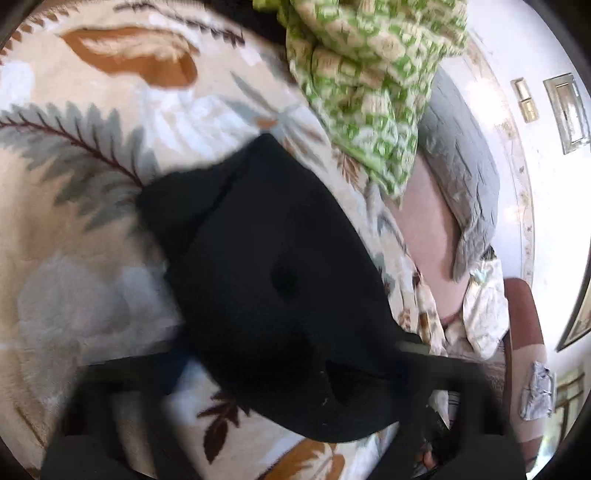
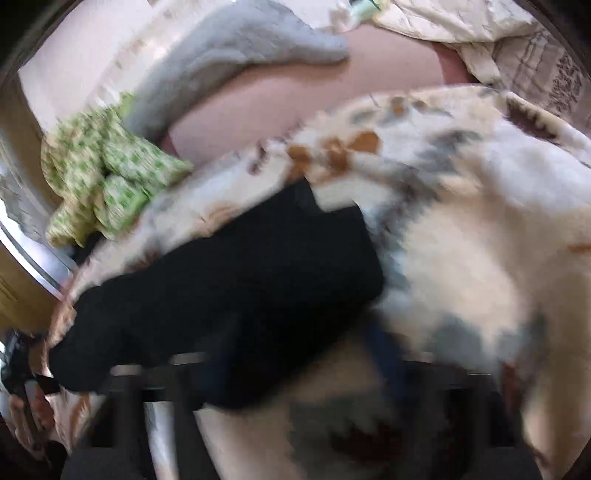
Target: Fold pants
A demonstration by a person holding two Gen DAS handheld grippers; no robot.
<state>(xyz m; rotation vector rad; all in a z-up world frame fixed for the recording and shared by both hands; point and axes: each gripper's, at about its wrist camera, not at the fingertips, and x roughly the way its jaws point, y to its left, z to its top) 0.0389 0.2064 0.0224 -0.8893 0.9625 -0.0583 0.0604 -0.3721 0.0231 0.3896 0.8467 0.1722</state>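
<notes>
The black pants [image 1: 266, 280] lie in a folded bundle on a leaf-patterned blanket [image 1: 85, 229]. In the left wrist view the near end of the bundle comes down between my left gripper's [image 1: 295, 373] two dark, blurred fingers, which look closed on the cloth. In the right wrist view the pants [image 2: 236, 280] stretch from the middle to the lower left. My right gripper [image 2: 303, 358] has its blue-padded finger [image 2: 384, 350] against their near edge, with cloth between the jaws. That view is strongly blurred. At its left edge a dark tool and a hand [image 2: 33, 398] show by the far end of the pants.
A crumpled green-and-white patterned cloth [image 1: 369, 85] lies just beyond the pants. Behind it are a grey pillow [image 1: 458, 162] and a pink sheet [image 1: 428, 229]. A pale crumpled fabric [image 2: 461, 22] lies at the bed's far side. A white wall with switches [image 1: 565, 110] stands at the right.
</notes>
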